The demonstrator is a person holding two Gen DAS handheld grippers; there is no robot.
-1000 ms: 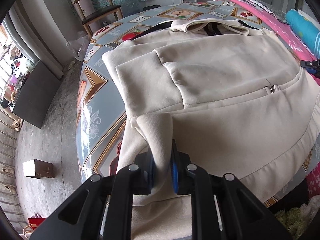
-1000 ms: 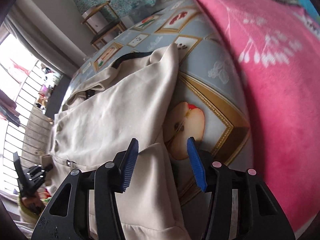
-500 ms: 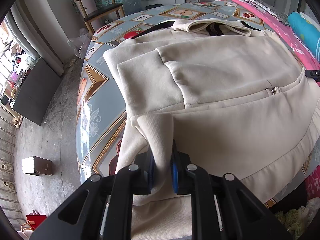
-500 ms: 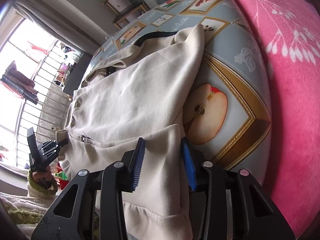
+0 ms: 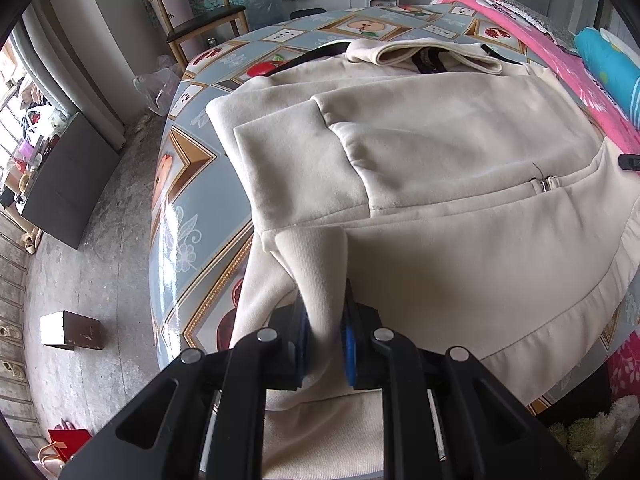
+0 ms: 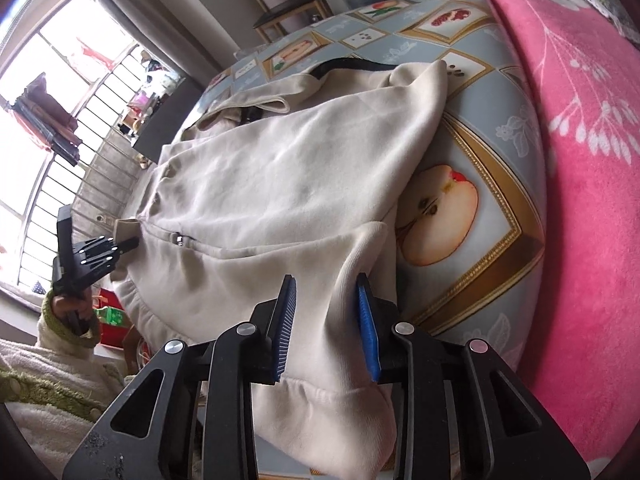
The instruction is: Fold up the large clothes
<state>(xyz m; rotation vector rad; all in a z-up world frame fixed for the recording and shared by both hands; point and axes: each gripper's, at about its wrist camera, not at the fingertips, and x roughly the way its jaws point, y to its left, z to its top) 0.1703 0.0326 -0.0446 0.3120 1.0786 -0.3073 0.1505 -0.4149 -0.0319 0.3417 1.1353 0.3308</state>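
A large beige zip-up jacket (image 5: 460, 152) lies spread on the table, collar at the far end. My left gripper (image 5: 324, 320) is shut on a ribbed edge at the jacket's near left corner, and the cloth stands up between its blue pads. In the right wrist view the jacket (image 6: 288, 168) reaches the near table edge. There my right gripper (image 6: 326, 304) has its jaws closing, with the bunched near right corner filling the gap between the pads. The left gripper (image 6: 96, 252) shows at the far left, held by a hand in a green-cuffed sleeve.
The table wears a blue cloth with fruit pictures (image 5: 188, 216). A pink blanket (image 6: 580, 160) lies along its right side. On the floor to the left are a wooden chair (image 5: 200, 20), a dark cabinet (image 5: 64, 184) and a small box (image 5: 70, 330).
My right gripper has rolled, come over the jacket's near right corner and narrowed its jaws around the cloth. The left gripper has kept still, holding its corner.
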